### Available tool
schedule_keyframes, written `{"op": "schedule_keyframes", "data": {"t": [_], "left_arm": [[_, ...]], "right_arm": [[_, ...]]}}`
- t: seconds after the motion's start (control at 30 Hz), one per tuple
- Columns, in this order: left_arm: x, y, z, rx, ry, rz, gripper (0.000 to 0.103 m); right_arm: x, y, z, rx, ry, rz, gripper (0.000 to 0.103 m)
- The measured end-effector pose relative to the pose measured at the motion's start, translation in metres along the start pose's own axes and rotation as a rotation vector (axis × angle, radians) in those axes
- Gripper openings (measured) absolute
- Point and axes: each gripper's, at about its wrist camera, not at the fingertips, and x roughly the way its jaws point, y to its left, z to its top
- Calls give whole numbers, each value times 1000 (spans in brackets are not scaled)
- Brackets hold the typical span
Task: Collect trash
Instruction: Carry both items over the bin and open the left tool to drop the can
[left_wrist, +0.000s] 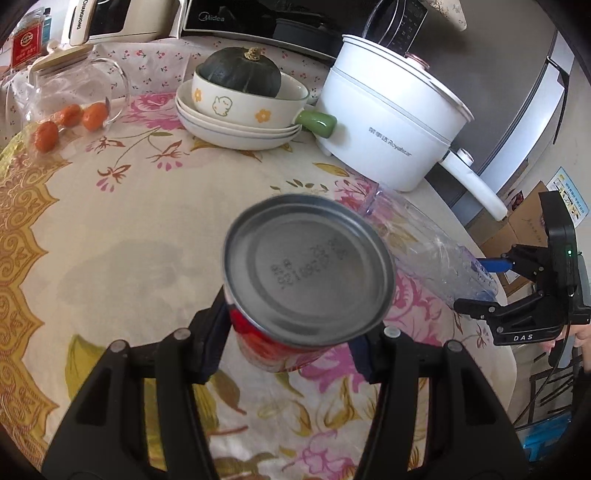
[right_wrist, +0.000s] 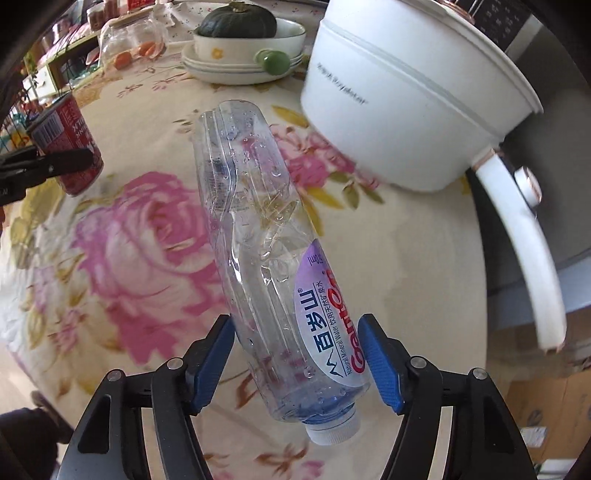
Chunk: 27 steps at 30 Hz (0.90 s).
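Note:
A red drink can (left_wrist: 310, 266) with a silver end facing the camera hangs tilted above the floral tablecloth (left_wrist: 129, 221). My left gripper (left_wrist: 291, 343) is shut on its sides. The right wrist view shows the same can (right_wrist: 74, 147) at far left with a black finger across it. A clear, dented plastic water bottle (right_wrist: 266, 240) with a purple label points its white cap toward the camera. My right gripper (right_wrist: 295, 354) has its blue pads against both sides of the bottle near the label. From the left wrist view, the bottle (left_wrist: 424, 251) and right gripper (left_wrist: 484, 286) sit at the table's right edge.
A white electric pot (left_wrist: 388, 122) with a long handle stands just behind the bottle. Stacked bowls (left_wrist: 240, 129) holding a dark green squash sit at the back centre. A glass jar (left_wrist: 74, 85) and small oranges (left_wrist: 70, 118) are at back left. The table's edge drops off right.

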Motion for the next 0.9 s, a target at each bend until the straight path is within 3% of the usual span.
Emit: {"op": "schedule_keyframes", "data": {"t": [0.17, 0.23, 0.37, 0.57, 0.77, 0.9], "left_arm": [[-21, -5, -20, -1, 5, 3, 58], [-28, -5, -24, -1, 8, 10, 58], [-41, -8, -27, 9, 12, 26, 58], [-71, -21, -21, 21, -14, 26, 58], [-99, -48, -17, 54, -32, 14, 58], [-117, -73, -19, 92, -43, -7, 58]], "right_arm": [[7, 27, -9, -22, 44, 16, 71], [10, 35, -22, -29, 64, 3, 62], [-4, 39, -37, 51, 20, 38, 61], [-42, 35, -53, 133, -28, 5, 61], [-93, 17, -85, 287, -81, 21, 61], [-103, 8, -96, 355, -101, 27, 61]]}}
